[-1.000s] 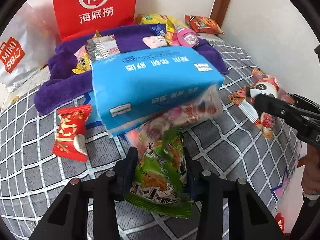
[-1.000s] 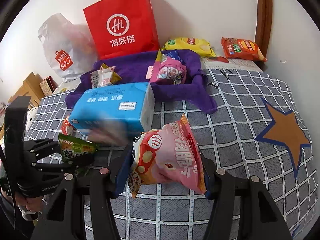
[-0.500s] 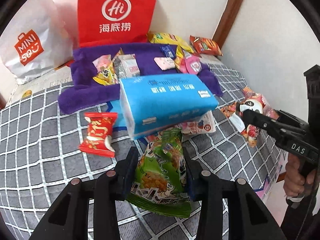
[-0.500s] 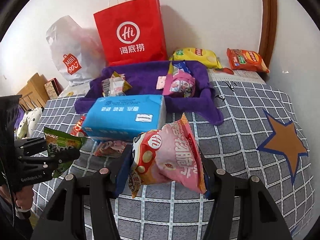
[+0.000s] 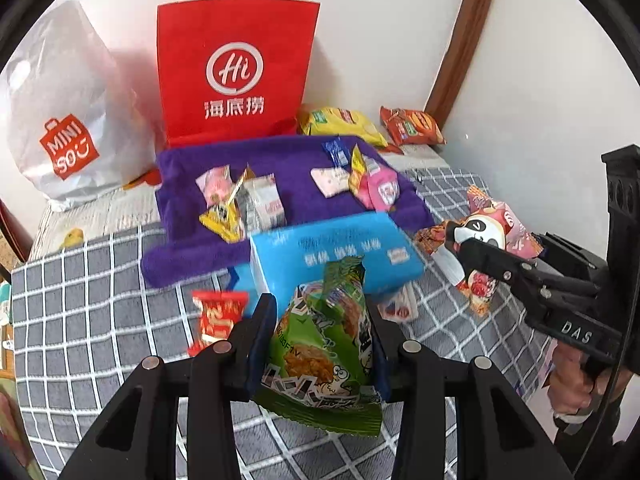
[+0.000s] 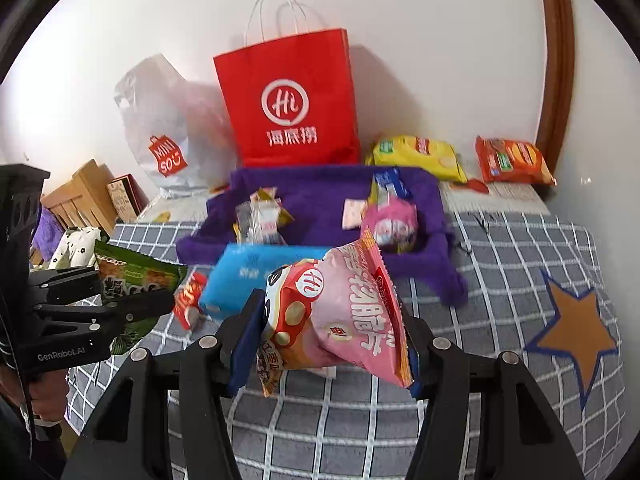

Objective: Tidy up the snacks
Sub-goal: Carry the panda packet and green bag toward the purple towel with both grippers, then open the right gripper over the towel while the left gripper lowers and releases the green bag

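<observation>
Left gripper (image 5: pixel 320 344) clamps the green snack bag (image 5: pixel 324 344), right gripper (image 6: pixel 328 336) clamps the pink bag (image 6: pixel 344 312), purple tray (image 6: pixel 320 196) at 12 o'clock.

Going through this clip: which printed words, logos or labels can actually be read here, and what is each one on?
"Hi 海底捞": red paper bag.
"MINI SO": white plastic bag.
"DAS": right tool.
"GenRobot.AI": left tool.
"Hi": pink snack bag.
Blue tissue pack, green snack bag: blurred, unreadable.

Left gripper (image 5: pixel 320 344) angled down, jaws clamped on green packet (image 5: pixel 324 356). Right gripper (image 6: pixel 332 340) angled down, jaws clamped on pink bag (image 6: pixel 344 312). Hand (image 5: pixel 572 384) grips right handle.
</observation>
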Action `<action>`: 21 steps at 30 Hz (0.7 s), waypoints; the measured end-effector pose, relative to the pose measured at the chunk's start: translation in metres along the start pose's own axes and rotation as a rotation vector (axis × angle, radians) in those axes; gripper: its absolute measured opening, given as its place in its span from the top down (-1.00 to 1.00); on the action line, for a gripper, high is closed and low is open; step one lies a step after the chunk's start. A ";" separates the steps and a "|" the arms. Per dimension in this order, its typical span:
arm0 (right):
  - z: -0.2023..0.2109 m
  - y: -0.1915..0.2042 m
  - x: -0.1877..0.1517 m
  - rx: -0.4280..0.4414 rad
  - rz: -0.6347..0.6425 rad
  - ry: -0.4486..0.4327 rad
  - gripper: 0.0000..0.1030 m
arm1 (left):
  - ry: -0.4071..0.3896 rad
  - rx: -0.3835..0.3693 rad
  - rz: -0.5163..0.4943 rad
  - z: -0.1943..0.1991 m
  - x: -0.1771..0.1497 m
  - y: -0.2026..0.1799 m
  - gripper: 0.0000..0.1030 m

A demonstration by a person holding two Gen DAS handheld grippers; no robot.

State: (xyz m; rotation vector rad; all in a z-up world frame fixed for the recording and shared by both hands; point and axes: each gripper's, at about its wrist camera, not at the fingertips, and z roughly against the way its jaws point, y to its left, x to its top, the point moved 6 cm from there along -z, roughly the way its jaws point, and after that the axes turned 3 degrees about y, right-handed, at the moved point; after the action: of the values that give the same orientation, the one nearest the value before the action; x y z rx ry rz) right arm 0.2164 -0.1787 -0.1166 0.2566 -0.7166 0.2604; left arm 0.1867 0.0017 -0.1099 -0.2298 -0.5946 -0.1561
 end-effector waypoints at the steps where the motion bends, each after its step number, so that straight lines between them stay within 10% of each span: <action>1: 0.000 0.000 0.004 -0.001 0.003 -0.004 -0.12 | -0.005 0.002 0.000 0.000 0.005 0.001 0.23; 21: -0.095 -0.027 0.114 -0.057 0.018 -0.023 -0.12 | -0.034 0.068 0.050 -0.047 0.123 0.063 0.23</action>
State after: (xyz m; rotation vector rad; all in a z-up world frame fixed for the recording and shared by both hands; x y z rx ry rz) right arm 0.3655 -0.1572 -0.1132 0.1997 -0.7484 0.2540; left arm 0.3252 0.0401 -0.0882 -0.1820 -0.6263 -0.0834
